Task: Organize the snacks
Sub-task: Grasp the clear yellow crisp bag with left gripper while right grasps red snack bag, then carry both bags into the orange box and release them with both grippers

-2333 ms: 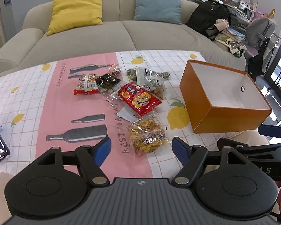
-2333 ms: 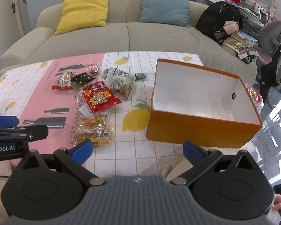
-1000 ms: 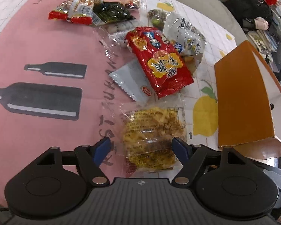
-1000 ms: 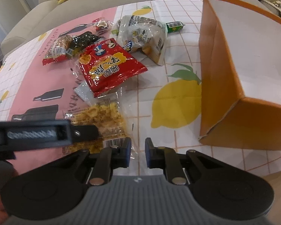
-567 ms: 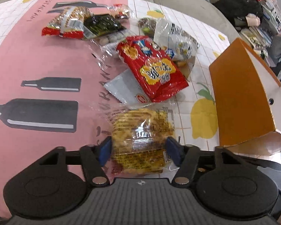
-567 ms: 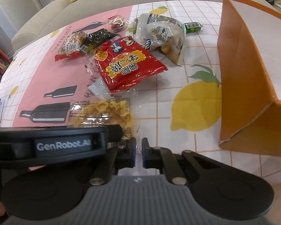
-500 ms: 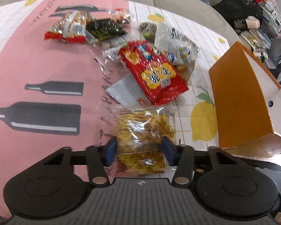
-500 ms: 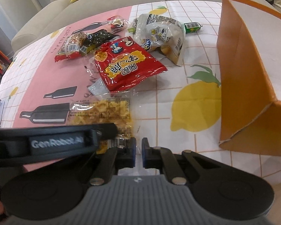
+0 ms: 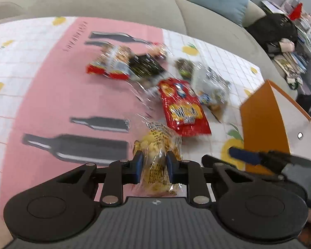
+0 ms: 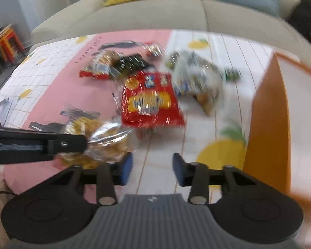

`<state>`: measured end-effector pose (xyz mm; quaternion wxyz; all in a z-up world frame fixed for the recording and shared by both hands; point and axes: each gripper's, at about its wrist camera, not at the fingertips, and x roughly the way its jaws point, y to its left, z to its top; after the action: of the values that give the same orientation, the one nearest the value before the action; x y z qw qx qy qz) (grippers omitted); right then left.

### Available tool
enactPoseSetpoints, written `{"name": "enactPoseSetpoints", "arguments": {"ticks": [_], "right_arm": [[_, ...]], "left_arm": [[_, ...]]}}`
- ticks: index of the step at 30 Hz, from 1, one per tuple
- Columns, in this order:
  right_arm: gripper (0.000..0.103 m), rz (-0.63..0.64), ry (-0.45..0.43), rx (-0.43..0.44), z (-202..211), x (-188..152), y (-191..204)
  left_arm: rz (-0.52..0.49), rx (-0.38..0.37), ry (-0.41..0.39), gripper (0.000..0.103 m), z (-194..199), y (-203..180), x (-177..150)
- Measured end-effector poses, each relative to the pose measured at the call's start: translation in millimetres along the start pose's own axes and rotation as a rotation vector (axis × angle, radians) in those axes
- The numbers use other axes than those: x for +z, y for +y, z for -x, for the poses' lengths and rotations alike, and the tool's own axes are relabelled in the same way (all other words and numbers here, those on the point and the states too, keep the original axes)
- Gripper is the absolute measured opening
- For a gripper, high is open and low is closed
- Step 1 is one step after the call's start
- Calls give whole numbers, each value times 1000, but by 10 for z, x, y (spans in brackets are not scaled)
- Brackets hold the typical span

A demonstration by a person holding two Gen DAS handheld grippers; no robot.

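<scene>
fingers (image 9: 138,167) of l gripper (image 9: 152,167) pinch yellow snack bag (image 9: 155,161) betw them.

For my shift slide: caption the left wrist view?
Left gripper shut on the clear bag of yellow snacks, orange box at right.

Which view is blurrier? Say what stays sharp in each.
Right wrist view: blurrier, the red crinkly snack packet and orange cardboard box smeared, only the right gripper body crisp. Left wrist view: milder smear; the left gripper and its clear bag of yellow snacks stay sharp.
</scene>
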<state>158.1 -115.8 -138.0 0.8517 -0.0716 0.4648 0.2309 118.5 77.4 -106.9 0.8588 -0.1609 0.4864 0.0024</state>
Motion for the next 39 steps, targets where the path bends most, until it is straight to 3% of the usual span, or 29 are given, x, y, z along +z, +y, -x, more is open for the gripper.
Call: {"name": "enactPoseSetpoints", "arguments": {"ticks": [4, 6, 11, 15, 21, 27, 31, 39], "right_arm": [[82, 37, -34, -25, -116, 270, 19], [89, -1, -47, -10, -168, 386, 17], [91, -179, -7, 25, -420, 613, 54], [97, -306, 53, 3, -675, 723, 120], [97, -366, 95, -60, -941, 827, 190], [81, -338, 105, -68, -980, 792, 206], [74, -310, 103, -62, -883, 761, 213], [72, -247, 62, -2, -331, 604, 200]], "left_arm": [[11, 45, -32, 25, 55, 115, 104], [5, 78, -53, 25, 85, 156, 135], [0, 151, -77, 25, 65, 292, 231], [27, 157, -67, 24, -8, 407, 280], [45, 156, -58, 24, -89, 430, 280], [52, 149, -54, 24, -107, 440, 272], [58, 147, -55, 24, -99, 447, 274], [45, 135, -74, 23, 55, 341, 238]]}}
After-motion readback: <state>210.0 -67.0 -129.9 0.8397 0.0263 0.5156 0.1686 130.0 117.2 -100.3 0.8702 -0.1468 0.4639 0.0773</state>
